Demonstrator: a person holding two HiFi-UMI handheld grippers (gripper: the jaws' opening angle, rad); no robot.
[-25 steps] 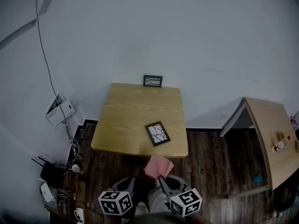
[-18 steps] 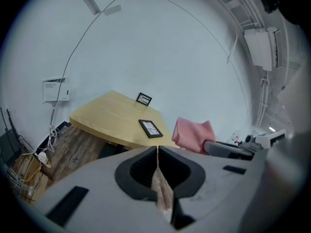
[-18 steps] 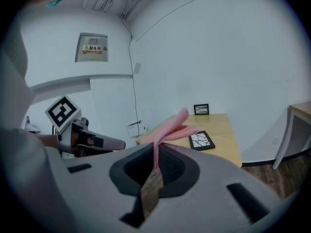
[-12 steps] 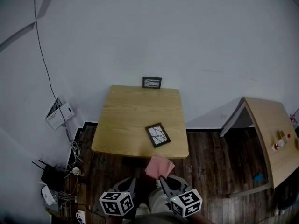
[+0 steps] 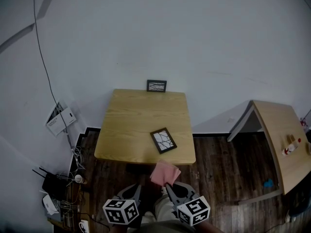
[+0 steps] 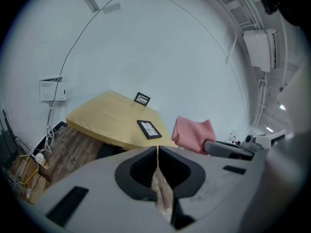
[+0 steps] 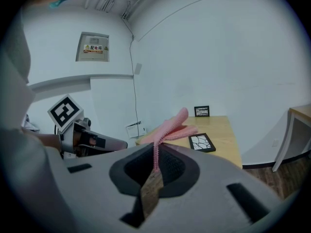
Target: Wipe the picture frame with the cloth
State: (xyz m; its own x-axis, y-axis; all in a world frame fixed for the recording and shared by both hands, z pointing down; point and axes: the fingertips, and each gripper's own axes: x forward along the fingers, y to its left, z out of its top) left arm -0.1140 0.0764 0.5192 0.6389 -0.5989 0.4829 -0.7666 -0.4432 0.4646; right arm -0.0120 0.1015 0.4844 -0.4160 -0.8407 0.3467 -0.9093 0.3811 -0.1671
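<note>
The left tongs [image 6: 158, 153] are staying pressed together with nothing between them, held low and short of the counter [image 5: 131, 125]. The right tongs [image 7: 156, 155] are keeping their pinch on one edge of the pink cloth [image 5: 165, 173]. The cloth is rising from the tips and flopping forward, hanging over the dark floor [image 5: 218, 159] just off the counter's near edge.

The picture frame [image 5: 163, 140] is lying flat and askew on the counter, near its near right corner, apart from the cloth and from both tongs. A second small frame [image 5: 156, 85] is standing at the counter's far edge against the wall [image 5: 194, 42].

Compared with a second ago, the tongs, the cloth and the picture frame are all keeping their places. Only the head view is drifting slightly, so the counter is now sitting a touch further left in it.
</note>
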